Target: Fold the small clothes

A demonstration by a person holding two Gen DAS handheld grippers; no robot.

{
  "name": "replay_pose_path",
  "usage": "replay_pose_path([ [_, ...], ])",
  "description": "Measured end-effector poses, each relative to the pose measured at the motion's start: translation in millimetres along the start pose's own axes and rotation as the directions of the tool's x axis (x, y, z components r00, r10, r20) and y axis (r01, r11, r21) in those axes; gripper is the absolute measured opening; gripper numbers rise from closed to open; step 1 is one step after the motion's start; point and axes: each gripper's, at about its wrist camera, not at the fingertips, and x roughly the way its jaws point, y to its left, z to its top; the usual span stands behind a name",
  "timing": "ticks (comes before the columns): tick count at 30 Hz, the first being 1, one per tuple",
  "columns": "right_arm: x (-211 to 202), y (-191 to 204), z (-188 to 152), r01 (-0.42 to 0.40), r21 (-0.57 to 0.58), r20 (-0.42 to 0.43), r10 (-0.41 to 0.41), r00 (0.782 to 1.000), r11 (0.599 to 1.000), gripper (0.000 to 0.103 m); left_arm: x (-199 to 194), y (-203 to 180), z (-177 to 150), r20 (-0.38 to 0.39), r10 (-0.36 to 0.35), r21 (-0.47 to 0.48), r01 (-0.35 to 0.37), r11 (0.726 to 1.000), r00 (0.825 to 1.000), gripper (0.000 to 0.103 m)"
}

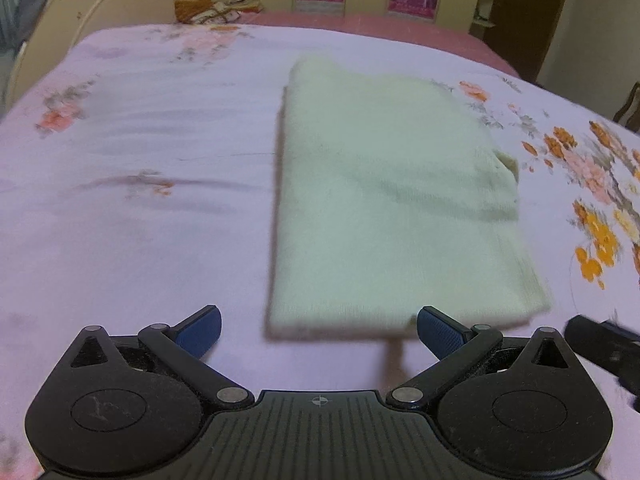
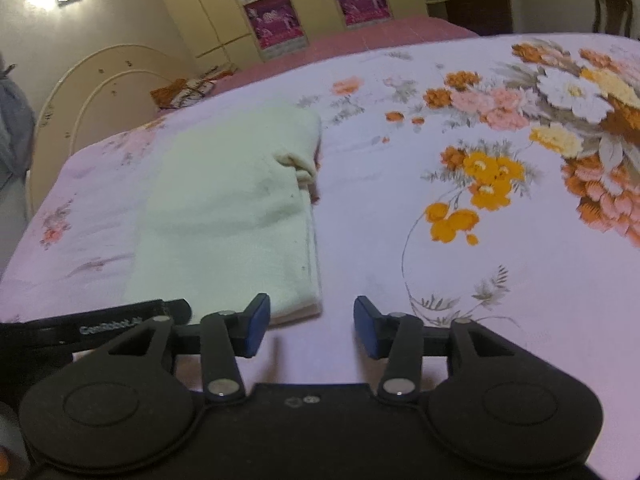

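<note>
Cloth (image 1: 384,208), pale and folded, is lying flat on the floral bed (image 1: 140,240) at centre frame. Left gripper (image 1: 318,330) is hovering wide open and empty at its lower edge; right gripper (image 2: 311,326) is standing open beside its lower right corner, gripping nothing.

The left wrist view is smeared by motion: the cloth's (image 1: 384,200) near edge and the sheet's (image 1: 132,208) flowers on the left are streaked, too soft to make out. A dark shape (image 1: 604,350) at that view's right edge is blurred and cut off; what it is cannot be told. In the right wrist view, lettering on a black bar (image 2: 100,326) at near left is unreadable. The posters (image 2: 276,20) on the far wall are too small to read, and the chair (image 2: 612,10) at far right is cropped.
</note>
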Motion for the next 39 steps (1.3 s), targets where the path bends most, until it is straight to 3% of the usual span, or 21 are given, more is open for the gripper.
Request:
replay_pose_path([
  [1, -10, 0, -1, -0.019, -0.015, 0.004, 0.019, 1.000, 1.000, 0.062, -8, 0, -2, 0.003, 0.007, 0.014, -0.007, 1.000, 1.000, 0.103],
  [5, -47, -1, -4, -0.104, -0.072, -0.013, 0.104, 0.995, 0.992, 0.077, -56, -4, -19, 0.041, 0.030, 0.067, -0.032, 0.997, 0.999, 0.103],
  [8, -79, -3, -13, -0.169, -0.093, -0.038, 0.166, 0.985, 0.981, 0.084, -99, -3, -37, 0.087, 0.036, 0.061, -0.042, 0.997, 0.996, 0.103],
  [10, -105, -3, -21, -0.207, -0.115, -0.040, 0.204, 0.978, 0.972, 0.096, -127, -2, -48, 0.106, 0.021, 0.049, -0.026, 0.998, 0.994, 0.103],
  [14, -154, 8, -34, -0.181, -0.221, 0.006, 0.187, 0.982, 0.958, 0.098, -178, 4, -73, 0.122, -0.004, -0.016, 0.006, 1.000, 0.993, 0.103],
  [17, -195, 17, -45, -0.112, -0.276, 0.120, 0.150, 0.981, 0.955, 0.101, -213, 7, -91, 0.134, 0.004, -0.059, 0.003, 0.998, 0.991, 0.103],
  [20, -237, 19, -54, -0.046, -0.282, 0.239, 0.116, 0.964, 0.958, 0.102, -248, 5, -108, 0.180, 0.042, -0.071, -0.030, 0.997, 0.983, 0.103],
  [24, -277, 15, -62, -0.025, -0.269, 0.325, 0.115, 0.939, 0.963, 0.102, -296, -4, -123, 0.255, 0.088, -0.059, -0.075, 0.995, 0.963, 0.103],
  [29, -306, 10, -68, -0.027, -0.256, 0.373, 0.125, 0.920, 0.966, 0.102, -345, -17, -138, 0.322, 0.099, -0.041, -0.090, 0.995, 0.942, 0.103],
  [39, -334, 2, -81, 0.016, -0.276, 0.415, 0.104, 0.904, 0.961, 0.102, -388, -32, -159, 0.369, 0.060, -0.050, -0.044, 0.998, 0.928, 0.103],
])
